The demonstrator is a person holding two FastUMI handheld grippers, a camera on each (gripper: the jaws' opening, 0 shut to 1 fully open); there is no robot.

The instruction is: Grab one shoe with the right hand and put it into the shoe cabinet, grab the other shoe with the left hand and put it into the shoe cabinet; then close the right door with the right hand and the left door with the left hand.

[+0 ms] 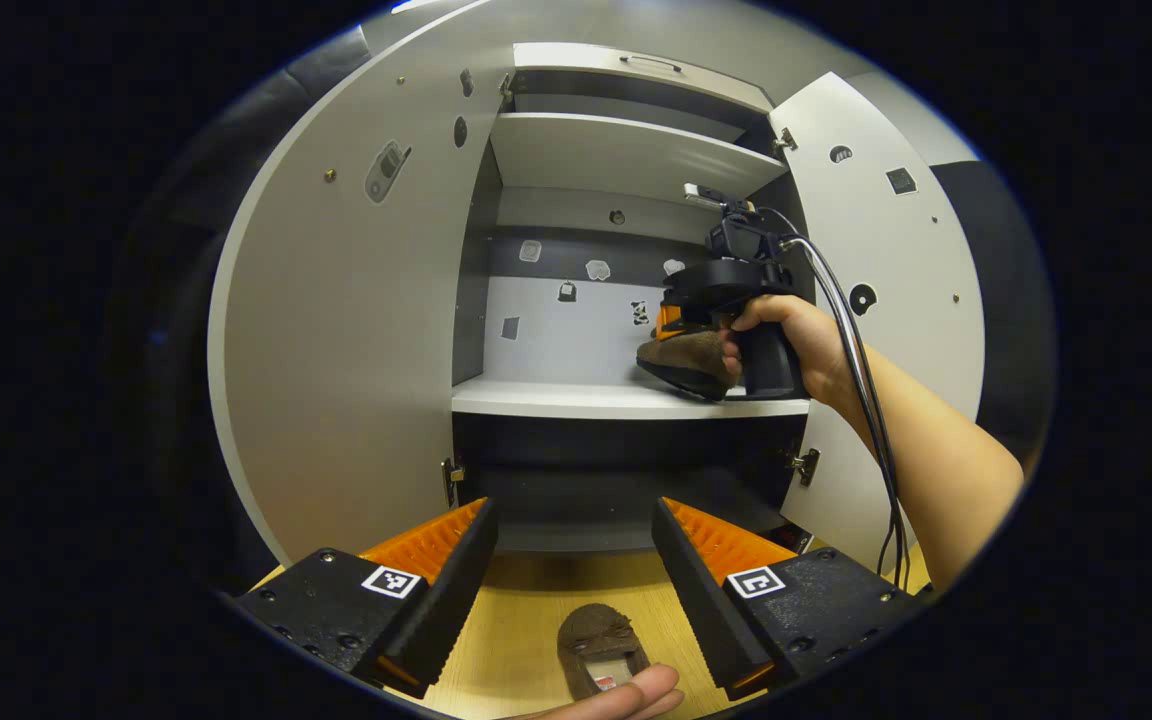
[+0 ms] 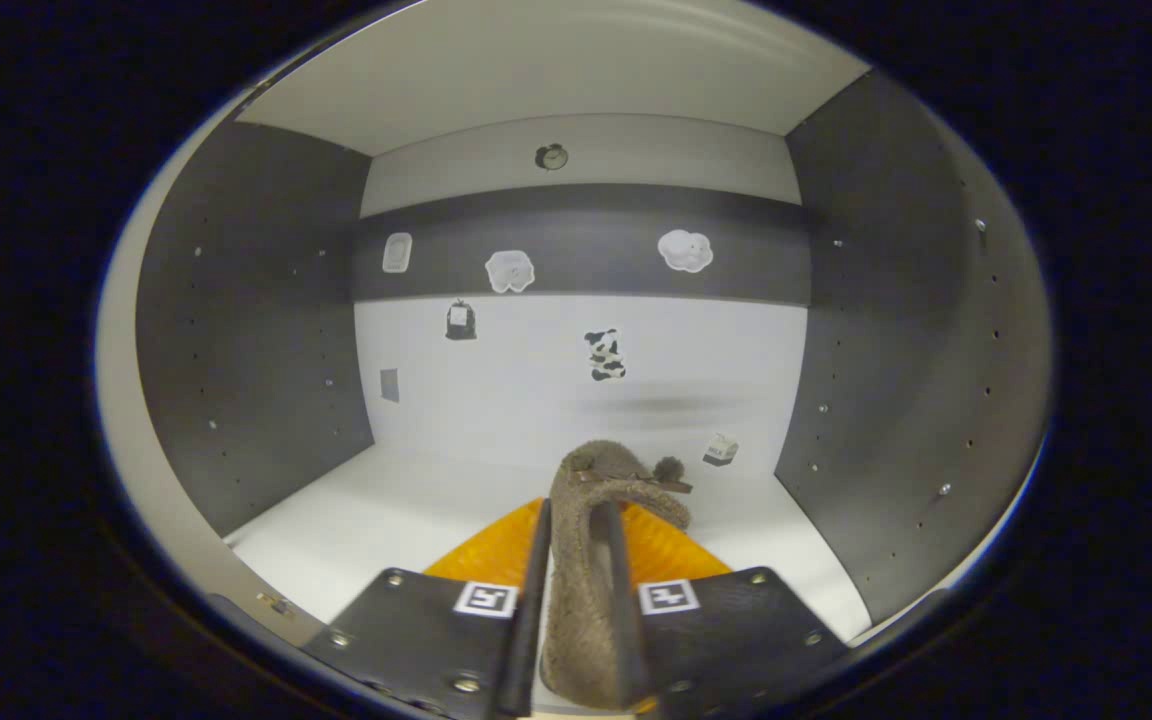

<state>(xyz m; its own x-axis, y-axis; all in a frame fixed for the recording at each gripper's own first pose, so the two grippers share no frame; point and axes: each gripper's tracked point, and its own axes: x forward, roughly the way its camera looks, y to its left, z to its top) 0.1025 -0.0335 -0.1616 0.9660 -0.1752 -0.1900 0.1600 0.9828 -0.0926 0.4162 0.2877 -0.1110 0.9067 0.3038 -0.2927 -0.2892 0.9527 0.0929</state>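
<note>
In the right gripper view my right gripper (image 2: pixel 576 530) is shut on a brown fuzzy shoe (image 2: pixel 586 580), held inside the cabinet just above its white shelf (image 2: pixel 376 520). The left gripper view shows that gripper (image 1: pixel 681 335) and the hand holding it at the right side of the cabinet's middle shelf (image 1: pixel 556 400), the shoe (image 1: pixel 686 362) tilted over the shelf edge. My left gripper (image 1: pixel 574 530) stands open above the other brown shoe (image 1: pixel 598 645), which lies on the wooden floor (image 1: pixel 516 620). Both cabinet doors, left (image 1: pixel 346 330) and right (image 1: pixel 886 300), stand open.
A fingertip (image 1: pixel 626 698) shows at the bottom edge beside the floor shoe. The cabinet has an upper shelf (image 1: pixel 626 150) and a dark lower compartment (image 1: pixel 616 480). Small stickers dot the back wall (image 2: pixel 576 370). Cables (image 1: pixel 856 330) trail from the right gripper along the forearm.
</note>
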